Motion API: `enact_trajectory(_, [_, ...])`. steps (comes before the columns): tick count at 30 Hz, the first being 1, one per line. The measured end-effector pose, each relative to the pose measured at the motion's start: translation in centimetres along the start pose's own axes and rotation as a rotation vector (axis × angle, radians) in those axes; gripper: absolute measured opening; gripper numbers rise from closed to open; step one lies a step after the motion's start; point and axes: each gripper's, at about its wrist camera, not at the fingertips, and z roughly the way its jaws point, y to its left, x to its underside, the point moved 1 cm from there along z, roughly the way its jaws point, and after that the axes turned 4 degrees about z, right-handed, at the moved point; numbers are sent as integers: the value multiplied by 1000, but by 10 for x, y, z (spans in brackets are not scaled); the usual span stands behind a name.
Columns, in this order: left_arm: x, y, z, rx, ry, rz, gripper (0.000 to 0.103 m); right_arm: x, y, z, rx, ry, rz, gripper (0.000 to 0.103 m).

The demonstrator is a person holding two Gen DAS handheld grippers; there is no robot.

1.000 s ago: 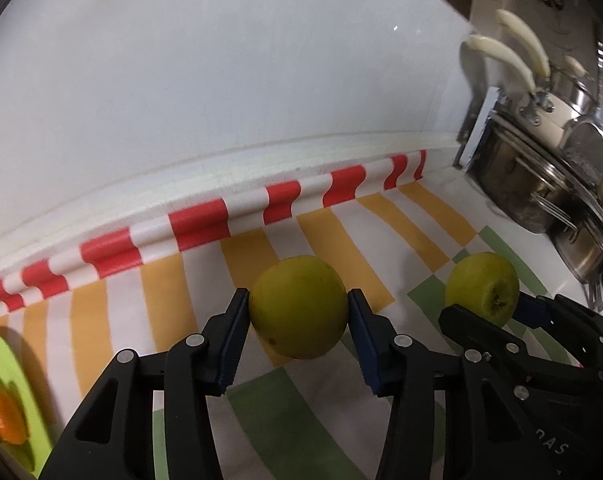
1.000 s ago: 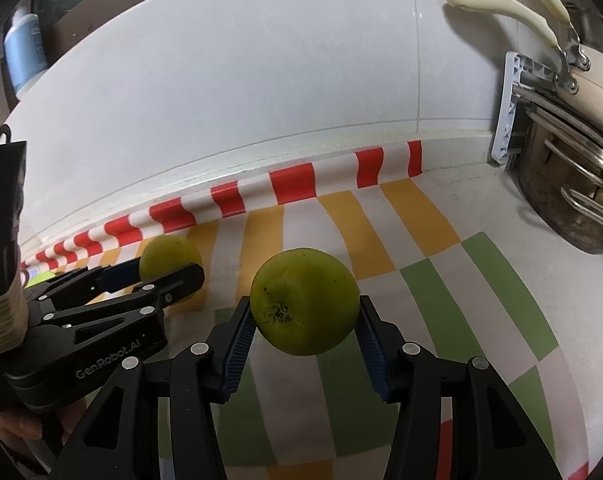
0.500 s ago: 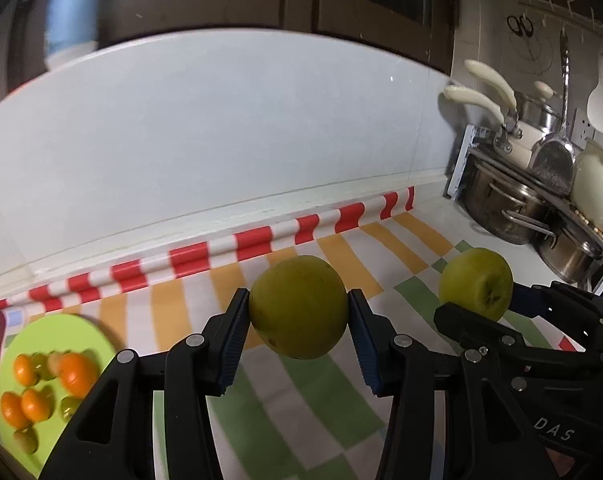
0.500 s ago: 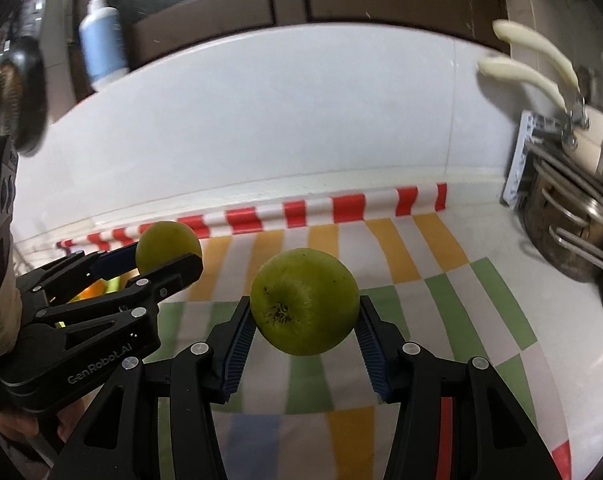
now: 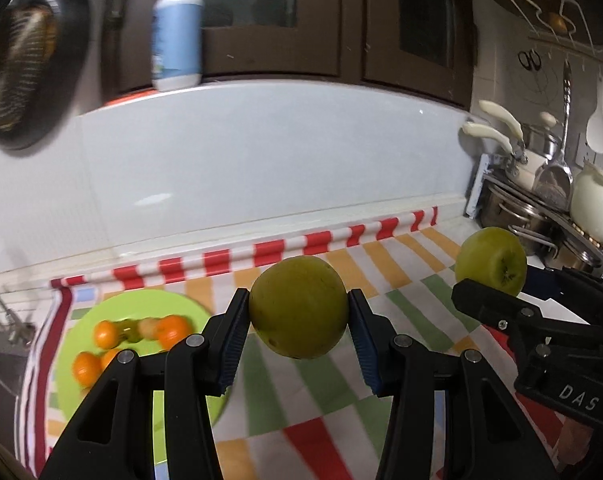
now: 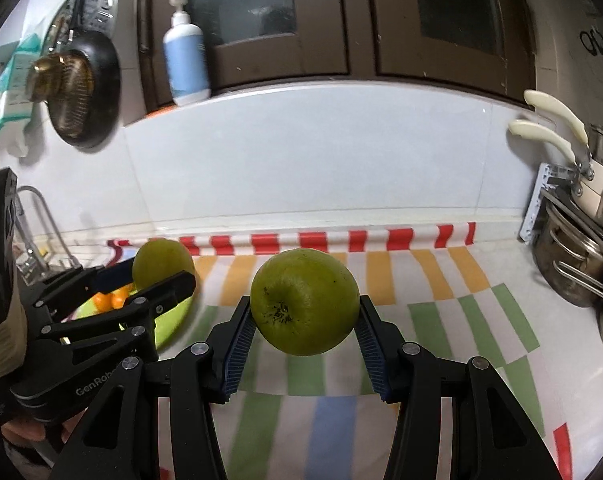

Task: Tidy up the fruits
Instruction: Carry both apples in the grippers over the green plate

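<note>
Two round yellow-green apples are held clear above the counter, one in each gripper. One apple [image 5: 298, 307] is clamped between the blue-padded fingers [image 5: 228, 347] of the left gripper [image 5: 298, 322]; in the right wrist view this same apple [image 6: 163, 262] is seen at the left, above the edge of the plate. The other apple [image 6: 304, 301], its dark calyx end turned toward the camera, is pinched between the fingers [image 6: 371, 350] of the right gripper [image 6: 304, 330], and it is seen at the right of the left wrist view [image 5: 491, 261]. Below and to the left, a round lime-green plate [image 5: 149, 304] lies on the cloth, and blurred small oranges [image 5: 173, 328] with a few greenish fruits are gathered on it. The counter is covered by a checked cloth [image 6: 441, 308] in green, orange, red and white with a red-and-white striped border. Against the white tiled wall at the right, steel pots [image 6: 573, 264] with cream handles are stacked. A white-and-blue pump bottle [image 6: 185, 60] stands on the ledge above.
</note>
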Motion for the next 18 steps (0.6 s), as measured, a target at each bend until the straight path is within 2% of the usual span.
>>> enact_trajectory(11, [14, 43, -60, -83, -42, -53, 48, 4, 62, -26, -77, -27, -59, 51])
enact_trajectory(18, [26, 65, -89, -147, -41, -73, 48, 11, 93, -31, -148, -27, -93, 51])
